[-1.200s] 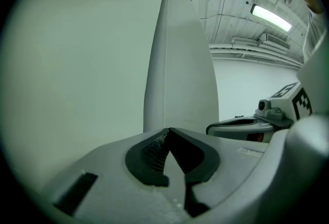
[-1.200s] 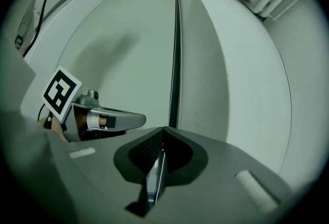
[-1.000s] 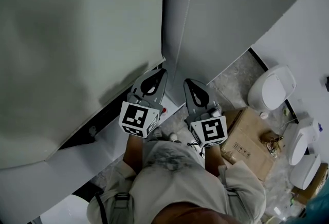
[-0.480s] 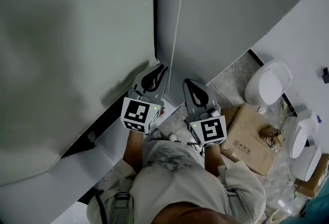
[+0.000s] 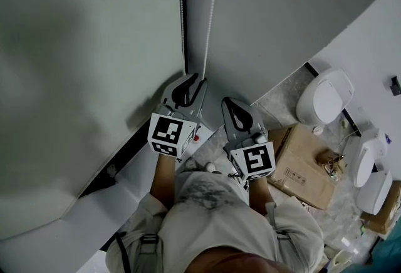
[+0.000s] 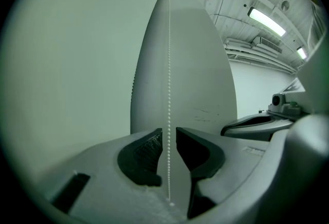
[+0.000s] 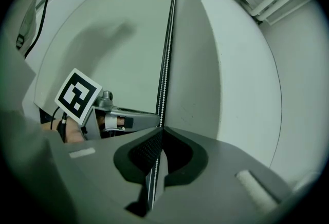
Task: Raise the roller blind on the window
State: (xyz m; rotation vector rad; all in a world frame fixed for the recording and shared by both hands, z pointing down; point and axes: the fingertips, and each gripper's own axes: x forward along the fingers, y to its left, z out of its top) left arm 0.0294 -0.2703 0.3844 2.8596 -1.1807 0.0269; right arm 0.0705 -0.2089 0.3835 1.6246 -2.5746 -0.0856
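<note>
**Left:** the roller blind (image 5: 81,65) hangs lowered over the window, its bottom edge slanting just above the white sill (image 5: 116,196).

**Centre:** the bead chain (image 5: 212,9) runs down beside the blind's right edge, against the grey wall of the recess. Your left gripper (image 6: 165,134) has its jaws slightly apart. The chain passes through the gap between them without being pinched. Just to the right, and lower in the head view, your right gripper (image 7: 161,129) has its jaws pressed together on the chain, which rises from their tips.

**Right:** on the floor are a cardboard box (image 5: 307,162) and a white toilet (image 5: 324,101).
</note>
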